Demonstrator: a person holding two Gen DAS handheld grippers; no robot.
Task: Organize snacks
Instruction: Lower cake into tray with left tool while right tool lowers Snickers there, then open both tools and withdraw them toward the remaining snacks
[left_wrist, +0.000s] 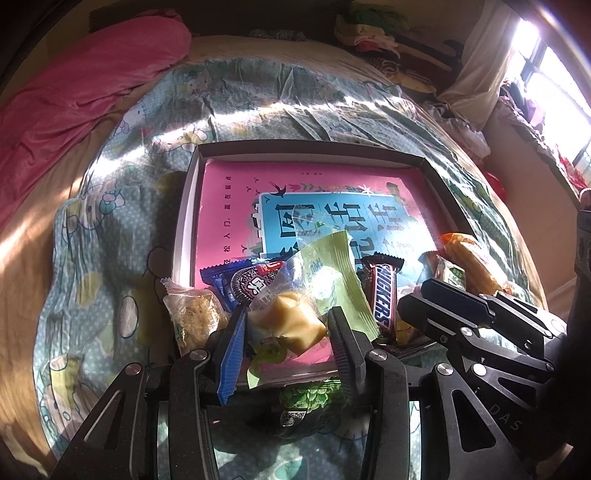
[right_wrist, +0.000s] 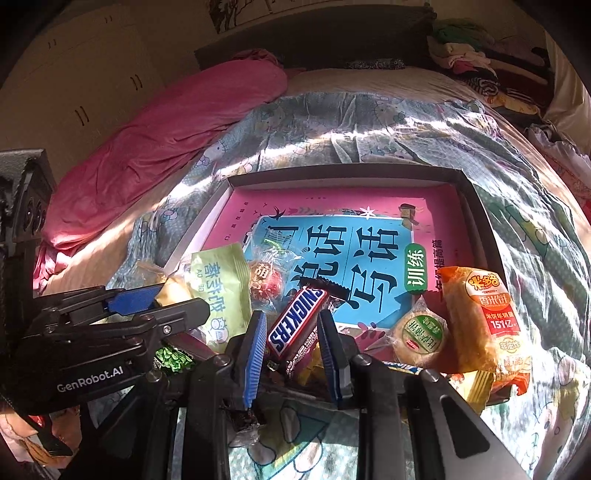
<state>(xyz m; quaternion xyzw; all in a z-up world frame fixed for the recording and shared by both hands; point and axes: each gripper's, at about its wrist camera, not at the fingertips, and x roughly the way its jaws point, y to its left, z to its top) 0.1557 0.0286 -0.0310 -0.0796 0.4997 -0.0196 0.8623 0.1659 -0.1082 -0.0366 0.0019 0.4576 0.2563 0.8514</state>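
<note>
Cardboard tray (right_wrist: 469, 192) on patterned bedspread (right_wrist: 369, 122), pink-and-blue book (right_wrist: 369, 240) lying flat inside. Snacks heaped at tray's near edge: orange rice-cake pack (right_wrist: 484, 317) near-right corner, pale green packet (left_wrist: 332, 280) left of centre. Right gripper (right_wrist: 291, 343) fingers straddle Snickers bar (right_wrist: 295, 325), slightly apart. Left gripper (left_wrist: 284, 332) brackets clear-wrapped yellow cake (left_wrist: 284, 321); grip uncertain.

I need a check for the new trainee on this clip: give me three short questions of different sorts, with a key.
1. True or false: the Snickers bar lies between the right gripper fingers.
2. Which snack lies between the left gripper fingers? A) clear-wrapped yellow cake B) Oreo pack C) orange rice cracker pack
3. Fill in: the box is lined with a ____ book.

Key: 1 true; 2 A; 3 pink
</note>
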